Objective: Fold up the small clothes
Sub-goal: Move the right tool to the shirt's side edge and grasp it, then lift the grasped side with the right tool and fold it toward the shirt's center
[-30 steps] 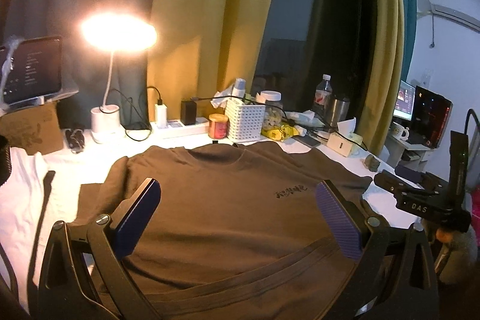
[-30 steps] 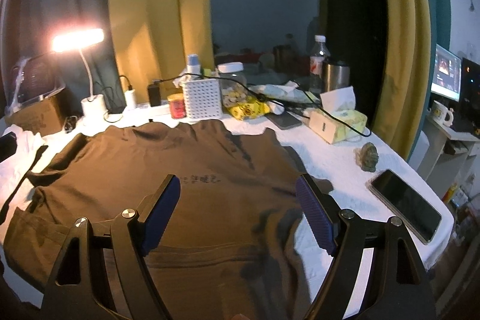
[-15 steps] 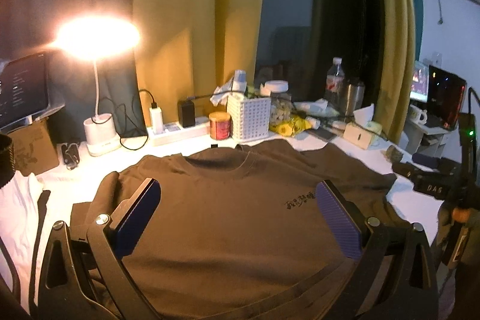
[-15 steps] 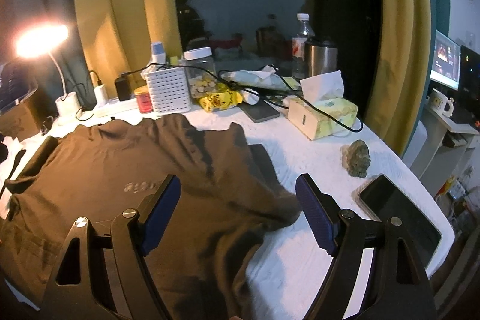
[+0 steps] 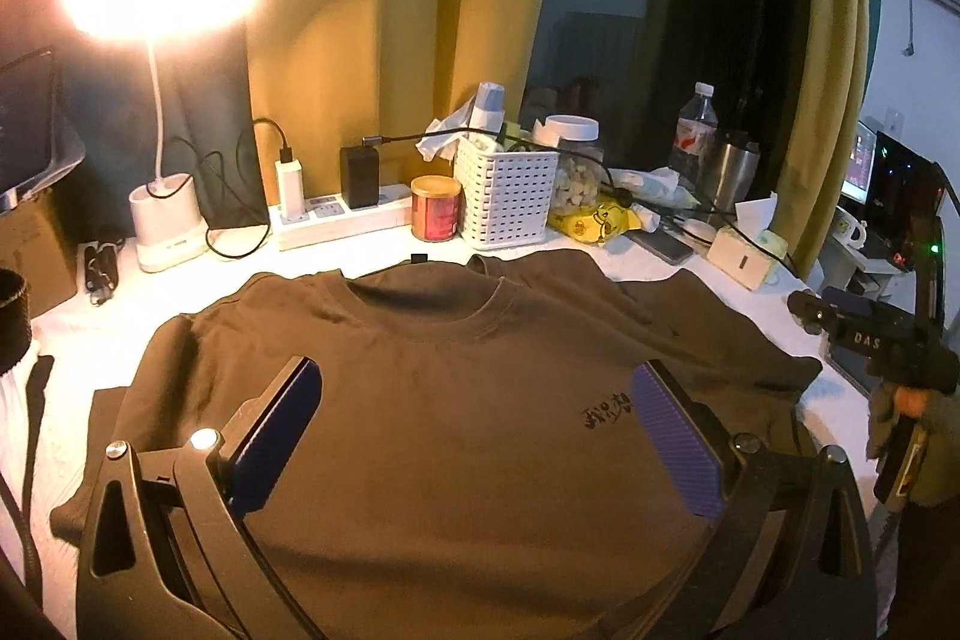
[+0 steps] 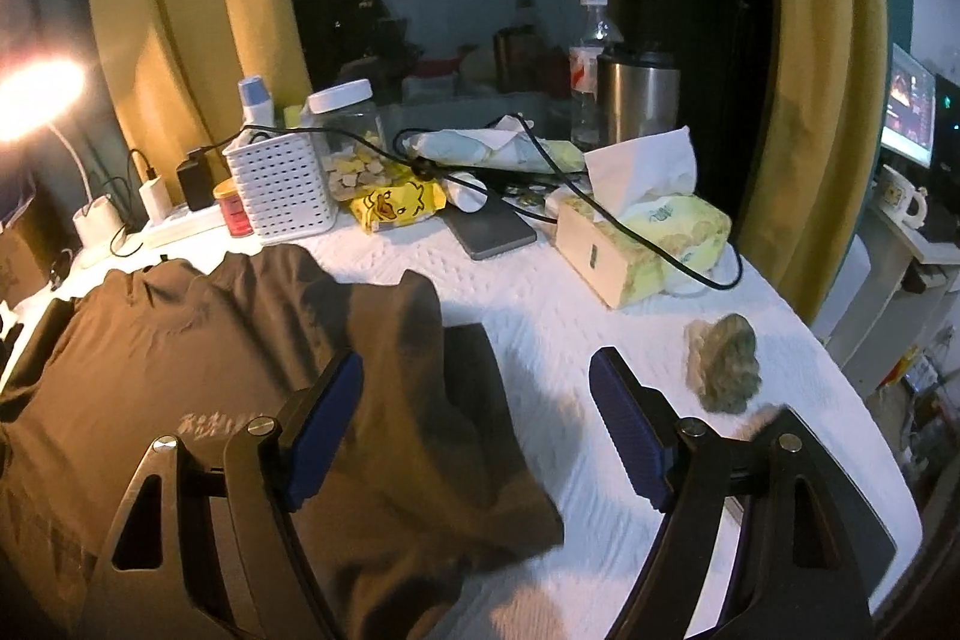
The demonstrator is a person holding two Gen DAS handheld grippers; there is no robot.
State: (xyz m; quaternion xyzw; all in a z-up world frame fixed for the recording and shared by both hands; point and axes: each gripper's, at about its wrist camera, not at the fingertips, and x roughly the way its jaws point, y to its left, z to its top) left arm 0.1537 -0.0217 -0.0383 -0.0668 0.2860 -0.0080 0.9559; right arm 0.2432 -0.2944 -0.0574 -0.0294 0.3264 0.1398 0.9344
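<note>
A brown T-shirt (image 5: 456, 400) lies flat, front up, on the white-covered table, collar toward the back. It has a small dark print (image 5: 606, 407) on the chest. My left gripper (image 5: 474, 436) is open and empty, hovering over the shirt's chest. My right gripper (image 6: 477, 427) is open and empty above the shirt's right sleeve (image 6: 420, 376) and the bare cloth beside it. The right gripper also shows at the right edge of the left wrist view (image 5: 864, 340). The shirt (image 6: 210, 370) fills the left half of the right wrist view.
A lit desk lamp (image 5: 162, 196), power strip (image 5: 336, 220), red tin (image 5: 436, 208), white basket (image 5: 507, 196), jar, bottles and tissue box (image 6: 636, 238) line the back. A stone (image 6: 723, 370) lies at right. White cloth (image 5: 12, 430) lies at left.
My right gripper has swung right, from over the shirt's middle to its right sleeve and table edge. My left gripper moved forward over the chest, toward the collar. Both stayed open.
</note>
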